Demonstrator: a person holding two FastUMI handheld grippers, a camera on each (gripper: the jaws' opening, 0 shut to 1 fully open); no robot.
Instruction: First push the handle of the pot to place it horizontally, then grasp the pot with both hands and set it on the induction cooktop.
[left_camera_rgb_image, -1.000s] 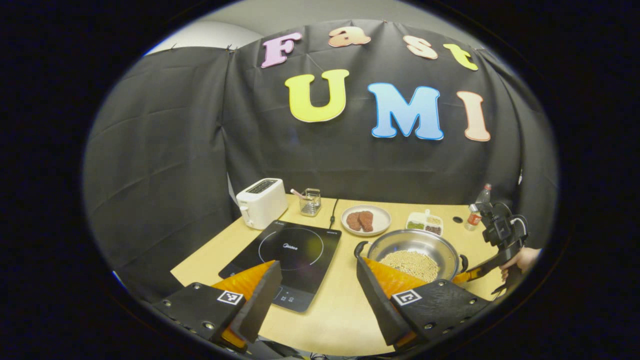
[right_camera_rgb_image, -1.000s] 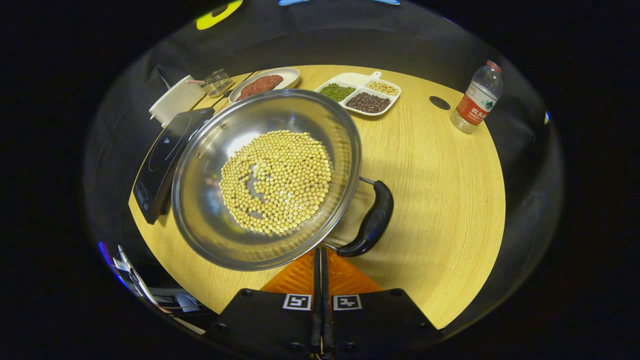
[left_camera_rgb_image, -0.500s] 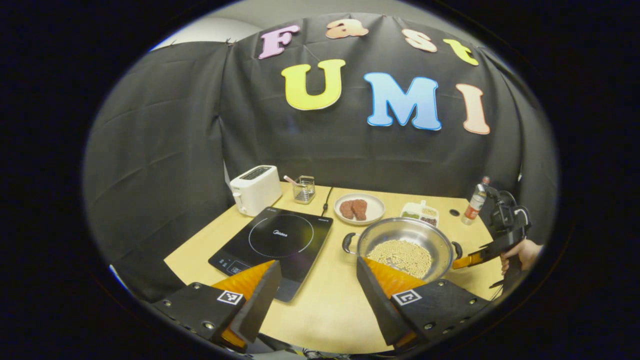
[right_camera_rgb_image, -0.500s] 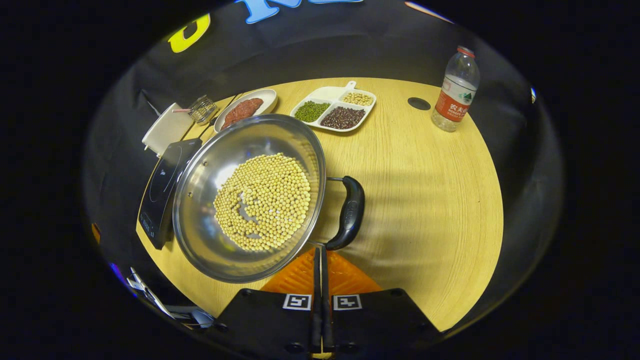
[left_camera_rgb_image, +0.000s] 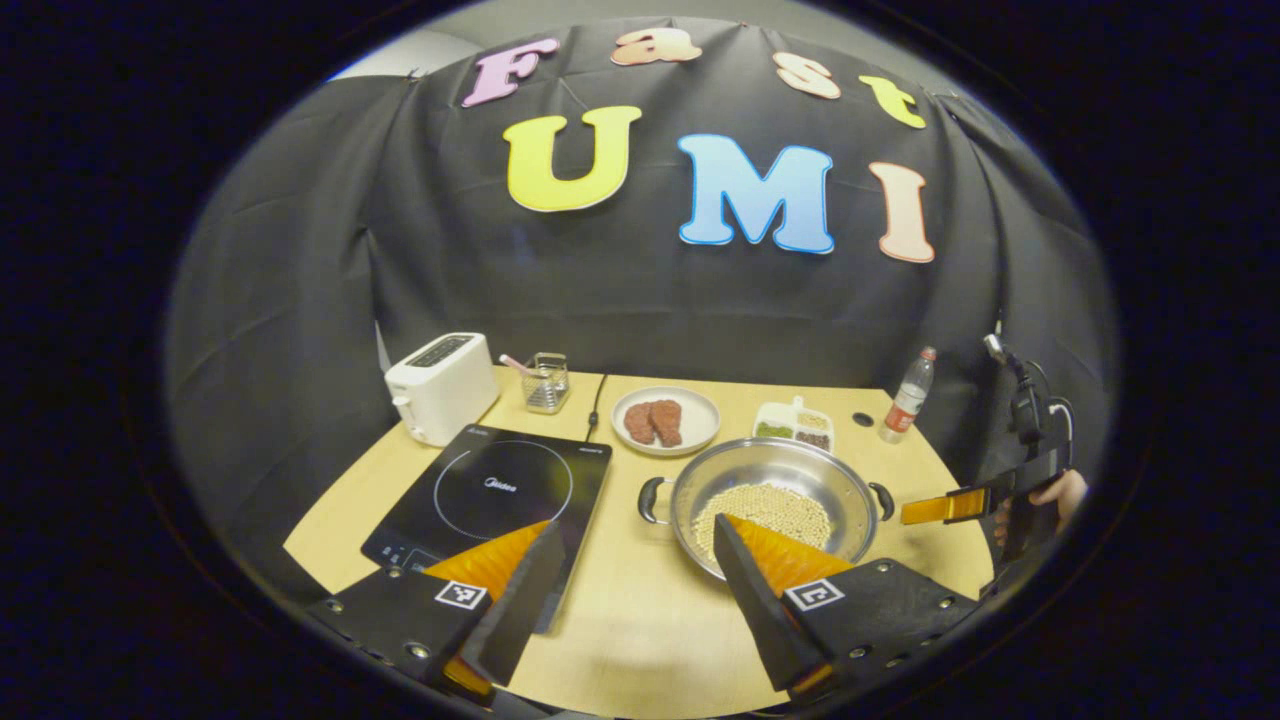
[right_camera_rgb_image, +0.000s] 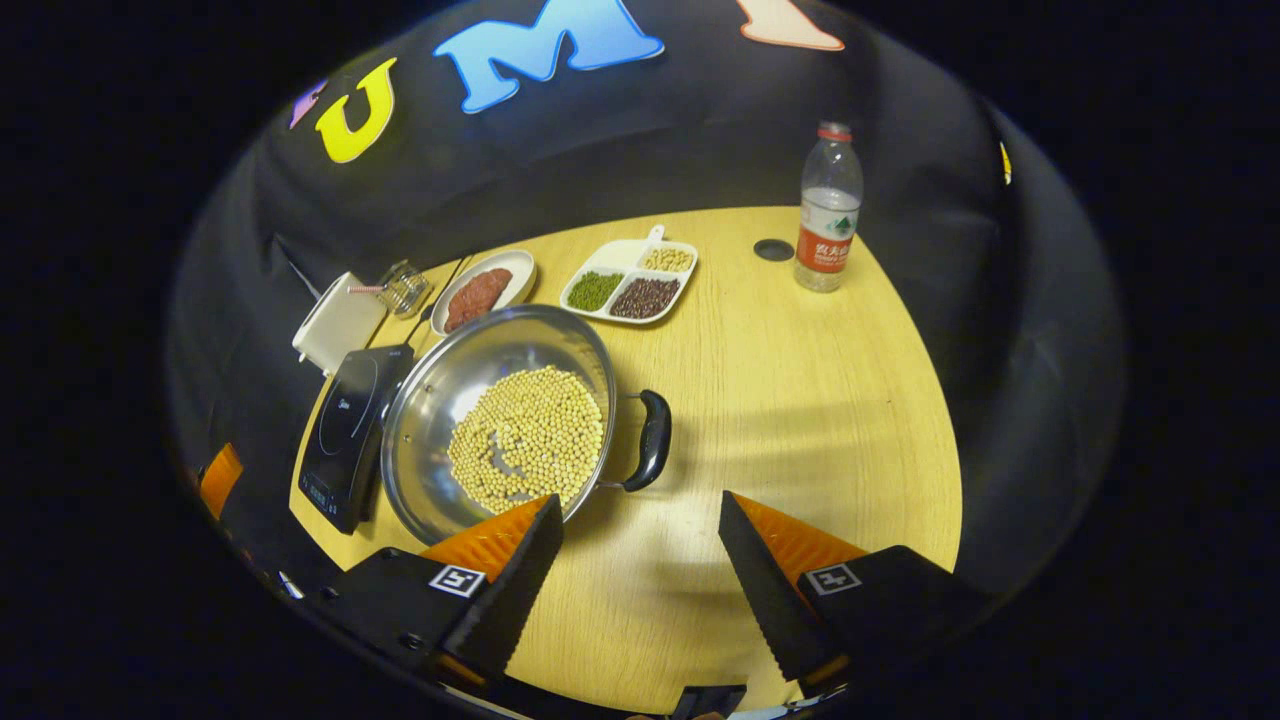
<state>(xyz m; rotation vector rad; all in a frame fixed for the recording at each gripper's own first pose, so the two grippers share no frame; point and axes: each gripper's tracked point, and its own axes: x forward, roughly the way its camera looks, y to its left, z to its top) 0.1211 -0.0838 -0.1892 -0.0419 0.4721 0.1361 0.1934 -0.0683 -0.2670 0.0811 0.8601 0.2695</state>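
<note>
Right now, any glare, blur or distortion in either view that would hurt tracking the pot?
Right gripper view: a bright glare patch on the pot's steel inner wall, soybeans still sharp; soft shadow bands across the table. Left gripper view: the pot is small but in focus, lighting even. Both views: strong fisheye curving of the table edge; no motion blur.

The induction cooktop (left_camera_rgb_image: 490, 490) reads "Midea".

Open right gripper (right_camera_rgb_image: 640, 545) near pot (right_camera_rgb_image: 500, 420) of soybeans (right_camera_rgb_image: 527, 440)
</note>
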